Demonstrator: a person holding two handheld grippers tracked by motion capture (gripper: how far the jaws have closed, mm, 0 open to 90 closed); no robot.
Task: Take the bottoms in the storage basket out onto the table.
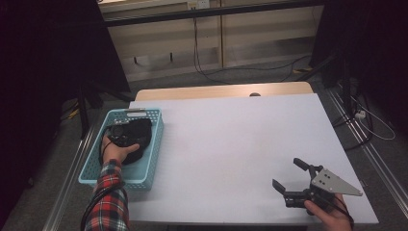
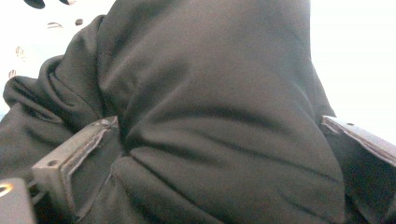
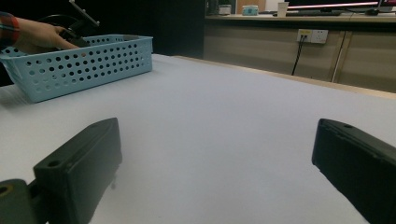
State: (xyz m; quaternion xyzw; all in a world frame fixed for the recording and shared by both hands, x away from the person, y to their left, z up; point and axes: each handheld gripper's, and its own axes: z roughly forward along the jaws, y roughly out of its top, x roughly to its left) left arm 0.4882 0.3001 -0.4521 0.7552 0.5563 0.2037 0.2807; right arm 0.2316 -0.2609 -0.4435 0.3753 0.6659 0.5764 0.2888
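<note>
Left gripper (image 1: 120,136) is down in the blue basket (image 1: 149,163) at the bench's left edge, jaws spread around the black garment (image 2: 210,107) bunched there, ready to pinch. Right gripper (image 1: 292,178) waits near the front-right corner, jaws apart and empty.

Open white table (image 1: 231,144) lay clear from centre toward 12 and 3 o'clock. At 9 o'clock the blue basket (image 1: 149,159) walls hemmed the left gripper (image 1: 122,134); black cloth (image 2: 210,116) packed its interior.
</note>
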